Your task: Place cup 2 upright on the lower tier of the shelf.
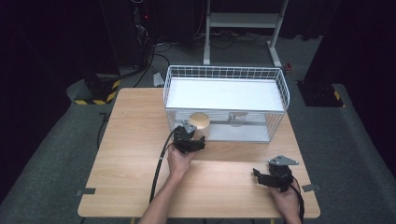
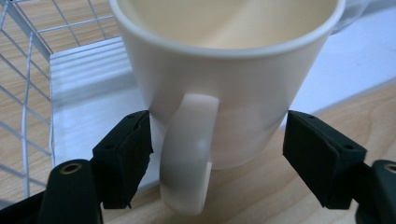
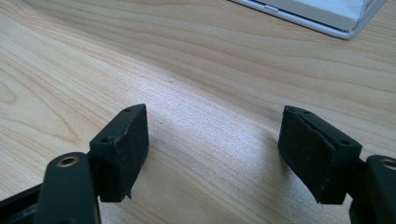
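A cream mug point(image 2: 233, 79) stands upright on the wooden table point(image 1: 140, 140) at the front edge of the white wire basket point(image 1: 224, 73), its handle point(image 2: 187, 154) turned toward the camera. My left gripper point(image 2: 217, 154) has its jaws around the mug's lower body, and both pads lie against its sides. In the high view the mug point(image 1: 201, 120) shows just beyond the left gripper point(image 1: 197, 133). My right gripper point(image 1: 258, 176) rests low over the table's near right part. Its jaws point(image 3: 215, 149) stand apart with only bare wood between them.
The basket has a white floor point(image 1: 224, 93) and holds a clear glass object point(image 1: 237, 119) near its front wall. A cable point(image 1: 161, 163) trails from the left gripper across the table. A white metal stand point(image 1: 243, 21) is on the floor behind.
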A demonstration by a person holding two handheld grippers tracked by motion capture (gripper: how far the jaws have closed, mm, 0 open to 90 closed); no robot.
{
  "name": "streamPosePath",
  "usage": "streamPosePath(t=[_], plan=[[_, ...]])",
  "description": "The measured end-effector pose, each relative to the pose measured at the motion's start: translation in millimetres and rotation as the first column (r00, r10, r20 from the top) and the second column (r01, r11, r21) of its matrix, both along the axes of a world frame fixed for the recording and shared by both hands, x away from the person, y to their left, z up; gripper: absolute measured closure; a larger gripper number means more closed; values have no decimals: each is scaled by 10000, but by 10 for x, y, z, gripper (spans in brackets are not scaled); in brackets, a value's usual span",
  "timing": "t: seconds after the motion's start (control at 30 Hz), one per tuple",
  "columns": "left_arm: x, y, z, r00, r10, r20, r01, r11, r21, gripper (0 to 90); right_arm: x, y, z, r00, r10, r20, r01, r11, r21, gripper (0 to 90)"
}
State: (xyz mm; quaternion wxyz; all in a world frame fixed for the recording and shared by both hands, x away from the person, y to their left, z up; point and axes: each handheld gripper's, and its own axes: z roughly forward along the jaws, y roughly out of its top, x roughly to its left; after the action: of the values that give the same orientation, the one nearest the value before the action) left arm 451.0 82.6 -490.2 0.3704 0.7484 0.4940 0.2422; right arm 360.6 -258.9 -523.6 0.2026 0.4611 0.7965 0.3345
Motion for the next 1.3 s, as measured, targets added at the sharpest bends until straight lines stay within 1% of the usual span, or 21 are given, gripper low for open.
streamPosePath(t=[0.07, 0.13, 0.17, 0.4, 0.47, 0.67, 0.7, 0.77, 0.8, 0.83, 0.87, 0.93, 0.97, 1.0, 1.03, 1.07, 1.1, 1.13, 1.2, 1.27, 1.3], plan=[[30, -1, -16, 9999, 107, 82, -105, 9998, -163, 285, 0, 1, 0, 10000, -10, -7, 10, 10000, 6, 247], [64, -6, -41, 9998, 167, -126, -168, 9998, -64, 311, 0, 0, 0, 10000, -2, 1, 2, 10000, -2, 247], [75, -13, -49, 9996, 206, -168, -208, 9997, -117, 308, 1, -1, 0, 10000, 20, 17, -20, 10000, -17, 247], [155, -48, -23, 9994, 279, -184, -278, 9996, 96, 352, 0, -1, 0, 10000, 28, 22, -28, 10000, -23, 247], [172, -56, -15, 9994, 328, -133, -328, 9995, 11, 372, -1, 1, 0, 10000, 9, 7, -9, 10000, -12, 247], [236, -85, -10, 9985, 497, -239, -498, 9988, -14, 406, -1, 0, 0, 10000, 27, 27, -27, 10000, -28, 247], [245, -97, -12, 9985, 506, -219, -506, 9987, -1, 412, -1, 0, 0, 10000, 26, 26, -26, 10000, -30, 247], [267, -107, -13, 9989, 446, -159, -442, 9987, 262, 419, 0, 0, 0, 10000, 24, 21, -24, 10000, -23, 246], [273, -114, -21, 9988, 423, -252, -419, 9990, 149, 423, 0, 0, 0, 10000, 6, 3, -6, 10000, -6, 246], [285, -108, -25, 9989, 403, -241, -396, 9988, 293, 430, 0, 0, 0, 10000, 5, 0, -5, 10000, -4, 246], [294, -124, -39, 9987, 374, -339, -368, 9992, 181, 433, 0, -1, 0, 10000, 13, 0, -13, 10000, -17, 246], [312, -126, -54, 9987, 436, -255, -426, 9984, 374, 441, 0, -1, 0, 10000, 4, 2, -4, 10000, -20, 246], [318, -131, -64, 9981, 529, -301, -519, 9981, 317, 447, 0, -1, 0, 10000, -13, 4, 13, 10000, -23, 245], [331, -136, -78, 9984, 437, -356, -431, 9989, 174, 452, -1, -1, 0, 10000, -33, 2, 33, 10000, -18, 245], [340, -131, -84, 9979, 530, -362, -520, 9982, 288, 455, -1, -1, 0, 10000, -36, 0, 36, 10000, -18, 245], [349, -142, -101, 9976, 525, -449, -519, 9985, 155, 457, -1, -2, 0, 10000, -31, 0, 31, 10000, -27, 245], [359, -146, -114, 9973, 543, -496, -536, 9984, 162, 464, -1, -1, 0, 10000, -36, 1, 36, 10000, -18, 245], [369, -144, -122, 9971, 606, -463, -593, 9978, 292, 470, 0, -2, 0, 10000, -27, 3, 27, 10000, -30, 245], [388, -170, -138, 9963, 608, -613, -592, 9979, 280, 482, -1, -2, 0, 10000, -30, 1, 30, 10000, -27, 245], [402, -170, -125, 9962, 669, -563, -640, 9966, 526, 484, 0, -2, 0, 10000, -31, 1, 31, 10000, -25, 245], [410, -175, -118, 9960, 686, -572, -656, 9964, 532, 486, 0, -2, 0, 10000, -28, 3, 28, 10000, -28, 245]])
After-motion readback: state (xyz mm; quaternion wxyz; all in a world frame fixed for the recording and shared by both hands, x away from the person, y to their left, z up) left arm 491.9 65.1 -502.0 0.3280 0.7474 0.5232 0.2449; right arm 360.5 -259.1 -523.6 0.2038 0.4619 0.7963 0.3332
